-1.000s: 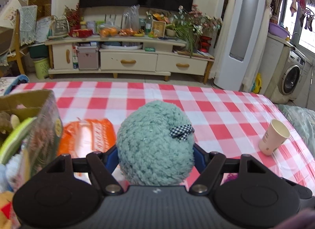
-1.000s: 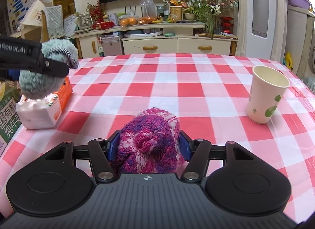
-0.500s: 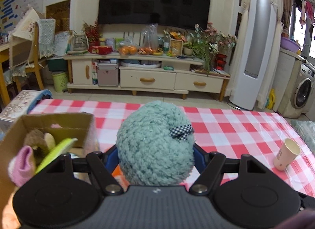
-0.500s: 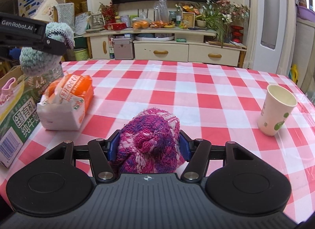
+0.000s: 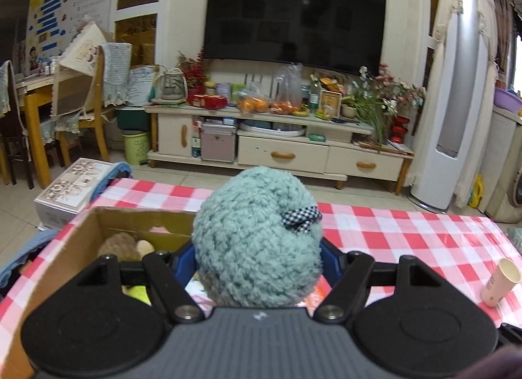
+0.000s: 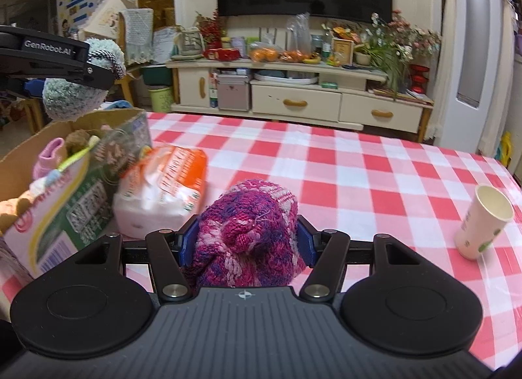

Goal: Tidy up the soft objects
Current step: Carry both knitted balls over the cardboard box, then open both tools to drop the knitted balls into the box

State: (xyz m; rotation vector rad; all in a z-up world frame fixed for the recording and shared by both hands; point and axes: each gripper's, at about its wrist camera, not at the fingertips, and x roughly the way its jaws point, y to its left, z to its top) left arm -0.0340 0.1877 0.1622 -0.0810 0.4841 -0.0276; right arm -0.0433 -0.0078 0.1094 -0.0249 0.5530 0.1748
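A fluffy teal knitted ball [image 5: 257,238] with a small checked bow fills my left gripper [image 5: 257,258], whose blue pads are shut on its sides. It hangs over the open cardboard box [image 5: 98,219], which holds several soft toys. In the right wrist view the same teal ball [image 6: 78,95] and the left gripper [image 6: 65,62] hover above the box [image 6: 39,141] at the far left. My right gripper [image 6: 246,242] is shut on a pink and purple knitted ball [image 6: 248,232], above the checked tablecloth [image 6: 359,176].
An orange and white tissue pack [image 6: 163,189] lies beside the box. A paper cup [image 6: 483,222] stands at the table's right side, also seen as a cup [image 5: 500,282] in the left wrist view. Beyond the table are a TV cabinet [image 5: 280,147] and chairs.
Both grippers have risen and shifted left with their balls. The left one now hangs over the open box; the box and tissue pack have come closer in the right wrist view.
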